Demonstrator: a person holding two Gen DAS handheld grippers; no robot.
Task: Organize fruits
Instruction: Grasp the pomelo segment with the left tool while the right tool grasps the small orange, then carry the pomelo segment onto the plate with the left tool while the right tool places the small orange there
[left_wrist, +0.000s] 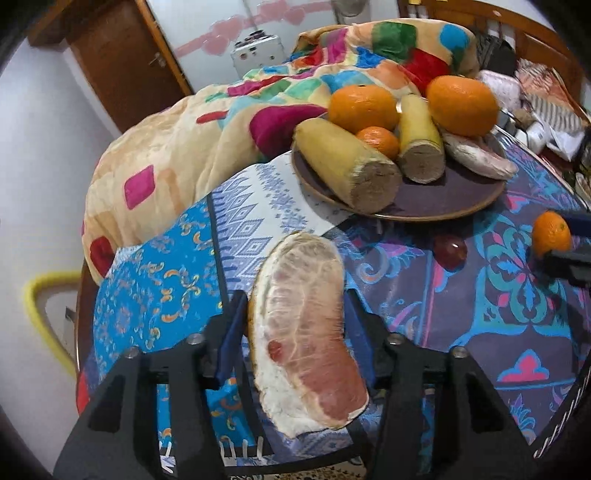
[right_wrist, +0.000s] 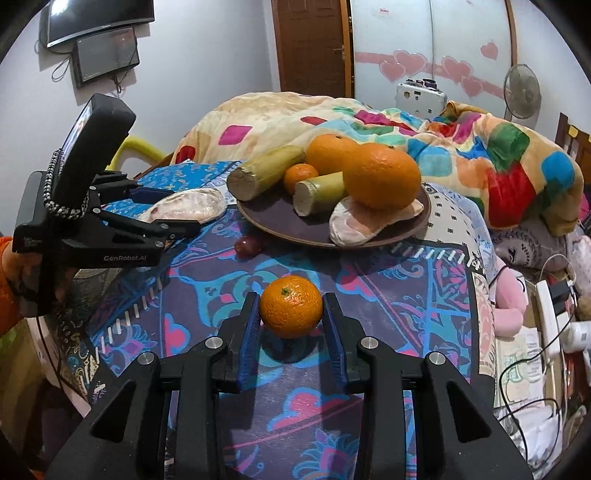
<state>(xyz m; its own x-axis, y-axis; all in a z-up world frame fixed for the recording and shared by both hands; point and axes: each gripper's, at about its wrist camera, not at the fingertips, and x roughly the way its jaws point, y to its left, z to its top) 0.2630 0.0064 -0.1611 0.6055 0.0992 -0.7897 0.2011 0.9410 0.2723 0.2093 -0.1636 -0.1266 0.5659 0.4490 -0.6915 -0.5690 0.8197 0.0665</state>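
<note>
Between the left gripper's (left_wrist: 295, 314) blue fingers (left_wrist: 231, 332) a pomelo segment (left_wrist: 303, 332) was clamped edge-on, seemingly lifted off the worktop (left_wrist: 480, 332), probably bound for the plate (left_wrist: 443, 199), which held 2 oranges (left_wrist: 364, 107), a mandarin, 2 cane pieces and another segment.

From the right wrist, the right gripper's (right_wrist: 291, 314) fingers bracketed a mandarin (right_wrist: 291, 306), apparently touching it, ready to lift it.

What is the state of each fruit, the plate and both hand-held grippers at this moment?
Left hand-held gripper: shut on the peeled pink pomelo segment.
Right hand-held gripper: shut on the small orange mandarin.
Round brown plate: loaded with fruit.
Two large oranges: on plate.
Second pomelo segment: on plate.
Small red fruit: on the cloth, beside plate.
</note>
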